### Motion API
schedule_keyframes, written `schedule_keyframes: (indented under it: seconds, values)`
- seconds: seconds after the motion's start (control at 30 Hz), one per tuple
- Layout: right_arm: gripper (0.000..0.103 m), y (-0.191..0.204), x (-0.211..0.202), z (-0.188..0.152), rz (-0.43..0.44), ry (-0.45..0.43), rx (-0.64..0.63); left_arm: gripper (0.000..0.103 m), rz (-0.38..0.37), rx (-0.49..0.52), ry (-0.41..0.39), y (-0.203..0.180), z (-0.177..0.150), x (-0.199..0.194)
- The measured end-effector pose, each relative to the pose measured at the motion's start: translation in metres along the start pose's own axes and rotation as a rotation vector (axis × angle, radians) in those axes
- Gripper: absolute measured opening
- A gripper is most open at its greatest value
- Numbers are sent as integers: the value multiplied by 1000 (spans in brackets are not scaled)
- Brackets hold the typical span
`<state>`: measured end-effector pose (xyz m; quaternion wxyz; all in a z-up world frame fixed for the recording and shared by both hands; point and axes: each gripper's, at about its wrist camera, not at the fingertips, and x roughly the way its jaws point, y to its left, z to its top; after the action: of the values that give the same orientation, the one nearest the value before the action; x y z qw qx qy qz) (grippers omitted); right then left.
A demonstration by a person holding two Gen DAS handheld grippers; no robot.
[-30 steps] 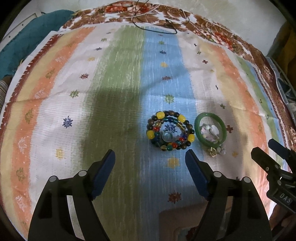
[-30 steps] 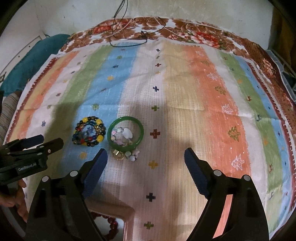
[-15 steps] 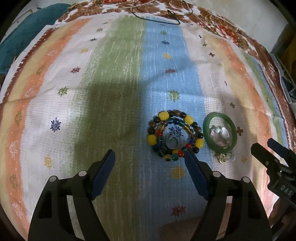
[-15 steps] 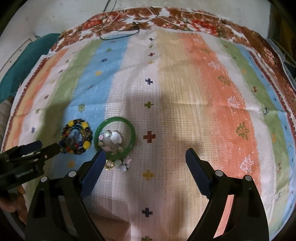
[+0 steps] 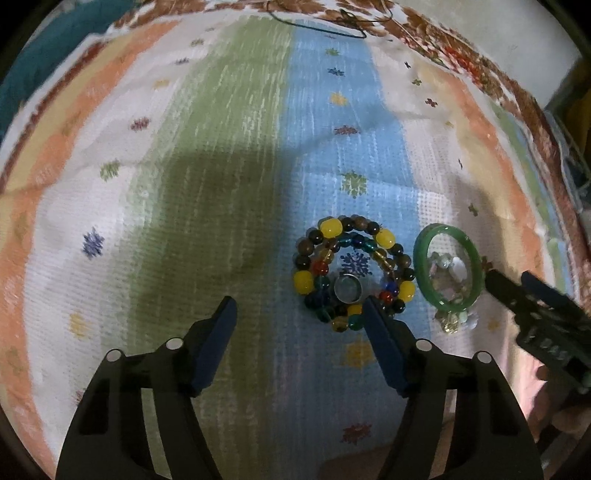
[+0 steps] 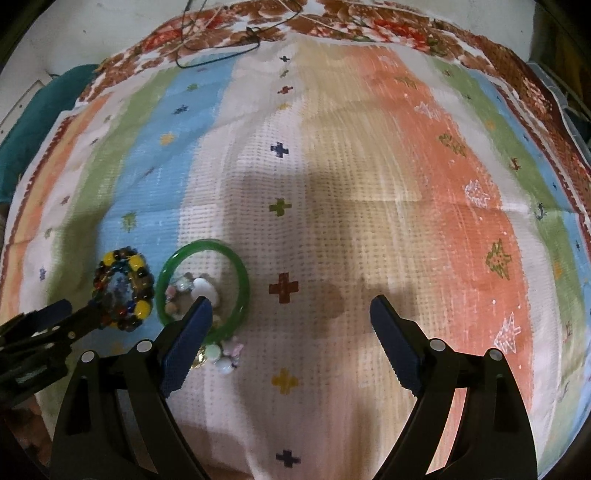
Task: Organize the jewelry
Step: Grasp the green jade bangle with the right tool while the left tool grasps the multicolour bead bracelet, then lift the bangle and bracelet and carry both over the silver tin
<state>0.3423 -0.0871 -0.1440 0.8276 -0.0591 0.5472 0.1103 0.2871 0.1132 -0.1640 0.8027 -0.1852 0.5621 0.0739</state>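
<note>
Left claw (image 5: 299, 314) open, beaded bracelet (image 5: 352, 271) flat, round

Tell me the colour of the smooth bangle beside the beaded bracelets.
Green bangle, clearest in the left wrist view.

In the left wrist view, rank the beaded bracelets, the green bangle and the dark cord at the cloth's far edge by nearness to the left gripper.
From the left gripper, open:
1. Beaded bracelets, just ahead, at its right finger's tip.
2. Green bangle, farther right, beside the beads.
3. Dark cord, far ahead at the cloth's top edge.
</note>
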Motion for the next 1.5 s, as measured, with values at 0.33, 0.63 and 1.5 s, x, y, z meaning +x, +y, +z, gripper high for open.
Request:
schedule_keyframes:
  seconds: [0.33,0.63,1.5]
  values:
    - [66,9,19,6,-32,13,-41,20,-12,3,14,4,-3,2]
    - [15,7,16,5,-74,-6,-82,10,4,21,21,0,-3,3]
    - [8,4,-38,-8,-1,-71,-97,9,69,180,-94,-39,-13,-47]
